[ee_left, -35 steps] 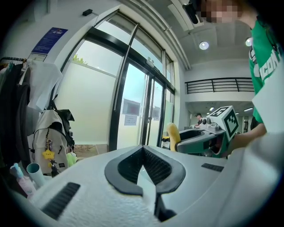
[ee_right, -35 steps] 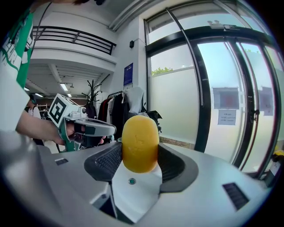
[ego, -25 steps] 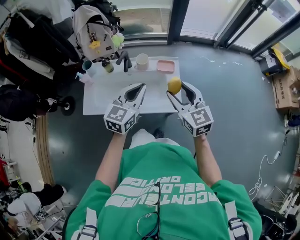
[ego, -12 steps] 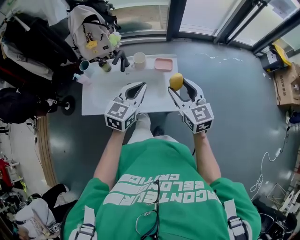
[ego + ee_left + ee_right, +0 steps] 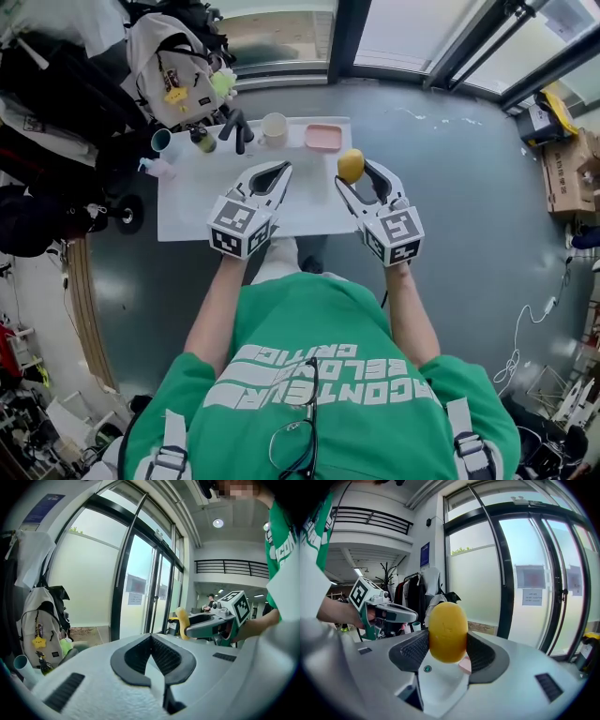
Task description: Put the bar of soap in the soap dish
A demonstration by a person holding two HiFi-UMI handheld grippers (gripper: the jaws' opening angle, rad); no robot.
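The right gripper (image 5: 355,174) has its jaws closed on the rounded yellow bar of soap (image 5: 351,166). The ribbed pads press on the bar's two sides and it stands upright between them, clear of the white worktop (image 5: 202,202) below. So the pick-up looks done: the soap is in the grip and off the surface. The placing is not yet done. The flat pink soap dish (image 5: 323,137) lies ahead of these jaws and a little to their left, near the far edge of the worktop, apart from the soap and apparently with nothing in it. In the right gripper view a pink sliver shows just past the lower edge of the bar, which suggests the jaws already point roughly toward the dish. The left gripper (image 5: 283,169) hangs beside the right one with its jaws shut tip to tip on nothing, and it takes no part in the hold. What seems to remain is to carry the bar forward over the dish, lower it until it rests inside, and part the jaws.
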